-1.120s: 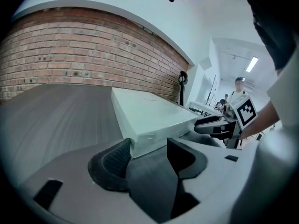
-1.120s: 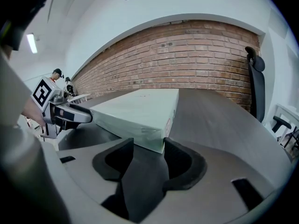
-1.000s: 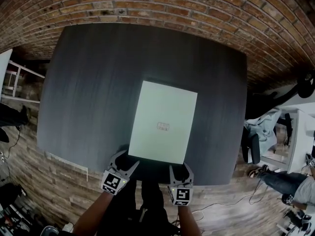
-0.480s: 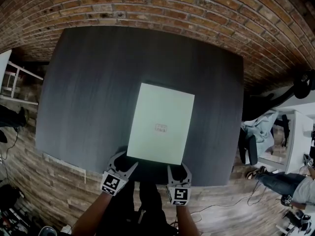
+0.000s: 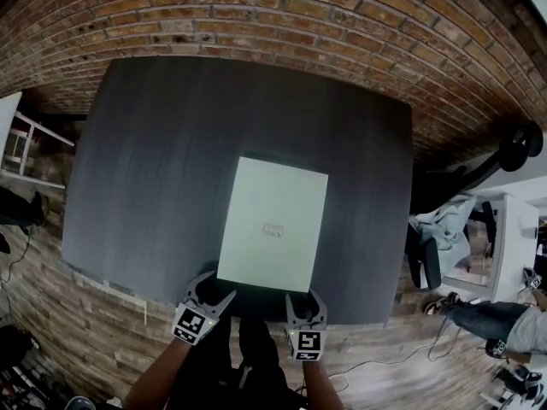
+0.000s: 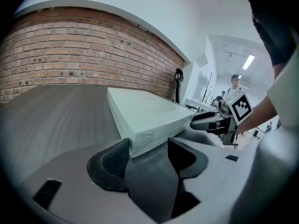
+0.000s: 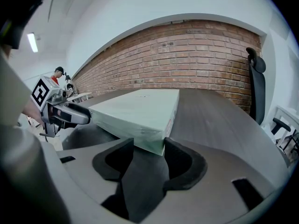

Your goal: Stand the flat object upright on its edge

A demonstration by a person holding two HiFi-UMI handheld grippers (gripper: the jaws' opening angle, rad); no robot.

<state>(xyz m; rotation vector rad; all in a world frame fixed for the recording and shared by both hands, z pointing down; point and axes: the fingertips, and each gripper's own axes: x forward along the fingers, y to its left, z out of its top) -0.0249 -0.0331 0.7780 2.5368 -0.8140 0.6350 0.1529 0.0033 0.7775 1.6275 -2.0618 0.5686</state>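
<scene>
A flat pale green box lies face down on the dark table, its short edge toward me. My left gripper is at the box's near left corner. In the left gripper view that corner pokes between the jaws, against the left pad with a gap on the right. The jaws are opening. My right gripper is at the near right corner. There the box sits between wide-spread jaws, neither pad squeezing it. Each gripper view shows the other gripper: right, left.
The table's near edge runs just under both grippers. A brick wall stands behind the table. An office chair and a seated person's legs are to the right, a white shelf to the left.
The head view has shifted a little, so table and box sit slightly differently in frame. Both grippers stay at the box's near corners and the box still lies flat.
</scene>
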